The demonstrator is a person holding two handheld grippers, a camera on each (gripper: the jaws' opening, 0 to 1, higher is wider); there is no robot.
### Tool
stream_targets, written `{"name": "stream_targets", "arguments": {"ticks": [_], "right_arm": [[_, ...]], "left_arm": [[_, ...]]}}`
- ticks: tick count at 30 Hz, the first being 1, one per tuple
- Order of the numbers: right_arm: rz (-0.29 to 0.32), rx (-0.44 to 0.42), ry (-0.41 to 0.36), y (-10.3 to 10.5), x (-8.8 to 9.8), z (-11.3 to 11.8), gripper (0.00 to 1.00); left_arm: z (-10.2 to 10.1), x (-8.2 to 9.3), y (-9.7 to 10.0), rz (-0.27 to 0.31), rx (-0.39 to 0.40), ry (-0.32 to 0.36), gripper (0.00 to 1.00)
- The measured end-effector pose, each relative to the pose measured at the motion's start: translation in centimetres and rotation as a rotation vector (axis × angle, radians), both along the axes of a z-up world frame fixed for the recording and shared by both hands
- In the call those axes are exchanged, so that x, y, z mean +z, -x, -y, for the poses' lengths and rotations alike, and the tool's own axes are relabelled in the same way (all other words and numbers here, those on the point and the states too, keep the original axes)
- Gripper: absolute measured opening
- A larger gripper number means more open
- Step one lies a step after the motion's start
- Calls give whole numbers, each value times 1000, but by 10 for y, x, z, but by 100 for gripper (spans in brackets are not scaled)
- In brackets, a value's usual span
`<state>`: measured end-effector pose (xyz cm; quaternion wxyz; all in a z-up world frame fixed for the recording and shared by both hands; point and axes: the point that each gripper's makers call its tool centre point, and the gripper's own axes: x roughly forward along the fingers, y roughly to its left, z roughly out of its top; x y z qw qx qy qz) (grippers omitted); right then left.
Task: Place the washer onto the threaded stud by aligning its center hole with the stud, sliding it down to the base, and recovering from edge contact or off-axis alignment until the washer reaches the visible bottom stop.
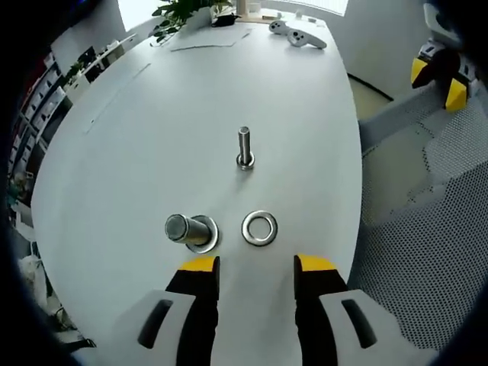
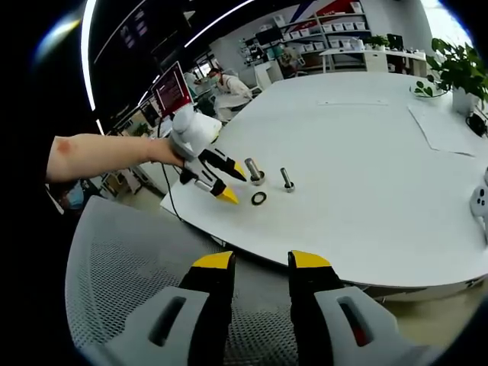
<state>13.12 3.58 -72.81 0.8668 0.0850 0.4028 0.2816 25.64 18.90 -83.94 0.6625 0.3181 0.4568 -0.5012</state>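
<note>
A flat metal washer (image 1: 259, 228) lies on the white table (image 1: 152, 137), just ahead of my left gripper (image 1: 258, 265), whose yellow-tipped jaws stand open with nothing between them. A slim threaded stud (image 1: 244, 147) stands upright beyond the washer. A thicker stud (image 1: 189, 230) leans to the washer's left. In the right gripper view, the washer (image 2: 259, 198), slim stud (image 2: 287, 179) and thick stud (image 2: 254, 171) sit near the table edge, with the left gripper (image 2: 229, 183) held by a hand beside them. My right gripper (image 2: 261, 261) is open over a mesh chair, away from the table.
A grey mesh chair (image 2: 114, 259) stands by the table edge. Potted plants (image 1: 183, 11) (image 2: 457, 72), papers (image 1: 210, 38) and white controllers (image 1: 301, 34) occupy the far table. Shelves and a seated person (image 2: 229, 88) are in the background.
</note>
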Motion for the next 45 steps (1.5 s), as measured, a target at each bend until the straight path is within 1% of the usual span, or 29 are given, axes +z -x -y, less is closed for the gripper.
{"name": "stream_targets", "arguments": {"ticks": [4, 15, 19, 22, 26, 27, 28, 33, 35, 40, 45], "right_arm": [[0, -1, -1, 0, 0, 0, 30], [5, -12, -3, -1, 1, 1, 30], [5, -10, -3, -1, 0, 1, 30], [4, -8, -2, -1, 0, 0, 30], [8, -16, 1, -2, 1, 1, 31], [7, -14, 0, -2, 1, 1, 31], [7, -13, 0, -2, 1, 1, 31], [8, -11, -3, -2, 1, 0, 31], [7, -8, -3, -2, 1, 0, 31], [8, -5, -5, -1, 1, 0, 31], [9, -4, -6, -1, 1, 0, 31]], "left_arm": [[5, -6, 6, -5, -29, -11, 37], [16, -12, 3, -7, -38, -13, 36], [19, -15, 4, -2, -53, -23, 36], [20, -19, 6, -9, -69, -29, 36], [17, -26, 8, -14, -83, -67, 36], [19, -25, 4, 19, -96, -62, 35], [18, -25, 3, 29, -67, -71, 35], [21, -25, 3, 24, -84, -75, 35], [22, -25, 3, 27, -118, -76, 34], [25, -25, 5, 22, -157, -107, 33], [26, -25, 2, 17, -161, -121, 30]]}}
